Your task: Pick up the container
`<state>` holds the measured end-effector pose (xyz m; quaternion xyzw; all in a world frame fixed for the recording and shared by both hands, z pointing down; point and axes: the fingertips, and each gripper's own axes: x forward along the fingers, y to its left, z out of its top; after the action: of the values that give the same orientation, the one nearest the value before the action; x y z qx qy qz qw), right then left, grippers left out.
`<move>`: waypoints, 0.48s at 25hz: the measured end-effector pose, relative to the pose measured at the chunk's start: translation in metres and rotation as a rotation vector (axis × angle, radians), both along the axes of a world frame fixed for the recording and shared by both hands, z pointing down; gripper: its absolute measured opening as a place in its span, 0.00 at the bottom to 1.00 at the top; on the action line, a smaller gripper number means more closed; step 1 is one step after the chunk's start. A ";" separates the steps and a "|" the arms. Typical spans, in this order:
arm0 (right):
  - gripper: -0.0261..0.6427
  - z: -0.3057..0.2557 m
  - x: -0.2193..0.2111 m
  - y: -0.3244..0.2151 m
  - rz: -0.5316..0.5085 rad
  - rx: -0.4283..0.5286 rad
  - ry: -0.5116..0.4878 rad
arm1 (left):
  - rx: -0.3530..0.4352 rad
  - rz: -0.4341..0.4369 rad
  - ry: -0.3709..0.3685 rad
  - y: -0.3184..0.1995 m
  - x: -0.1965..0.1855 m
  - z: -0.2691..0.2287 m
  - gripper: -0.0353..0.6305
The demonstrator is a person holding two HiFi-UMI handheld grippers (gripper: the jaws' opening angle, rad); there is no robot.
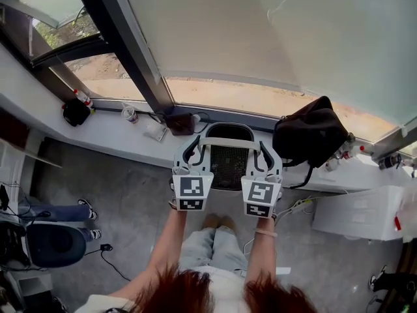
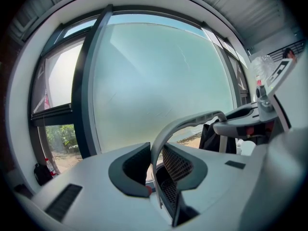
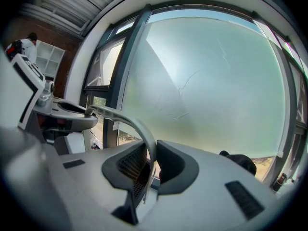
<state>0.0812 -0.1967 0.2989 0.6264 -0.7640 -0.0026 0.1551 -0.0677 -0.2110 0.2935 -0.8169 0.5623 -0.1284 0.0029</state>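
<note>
Left tool [image 2: 156, 165]: jaws pinched on the left side wall of the black mesh container [image 1: 228, 163]. The mesh and one foot of its pale grey arched handle [image 1: 228, 143] sit right between the pads. Right tool [image 3: 151, 165]: same on the opposite wall, clamped on mesh beside the other handle foot.

So the container hangs directly between my two tools, neither hand nearer, grip symmetric. The handle arcs tool to tool, so its long axis runs left-right across me. The open mouth faces up at my head.

Below the tools: my legs in blue jeans [image 1: 210, 240] and the grey concrete floor [image 1: 124, 194]. Both tool cameras look level at the window, so I judge the container is off the floor and the pick-up mostly done. Underside not visible, can't confirm.

Just past the tools, the container's far edge overlaps the white window ledge [image 1: 124, 137] in the head view. Can't tell if it touches or rides above it.

Right of the right tool, a black soft bag [image 1: 311, 132] sits on the ledge near the container's far right side. Tightest spot. Lower right, a white power strip [image 1: 300, 206] lies on the floor. Left of the left tool the ledge clutter is well apart.

Farthest: the frosted window pane [image 1: 273, 38] with a dark frame post [image 1: 127, 41].

My read on room: up and back toward me is open, forward is shut off by ledge and glass, rightward by the bag. The tools need to stay level with each other or the container tilts.
</note>
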 end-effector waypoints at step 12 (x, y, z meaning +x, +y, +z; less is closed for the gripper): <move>0.15 -0.058 -0.005 0.010 -0.014 0.068 -0.008 | 0.045 0.009 0.003 0.010 -0.005 -0.058 0.19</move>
<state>0.0760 -0.1868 0.2409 0.6258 -0.7685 -0.0272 0.1308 -0.0726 -0.2014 0.2353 -0.8192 0.5616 -0.1145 0.0210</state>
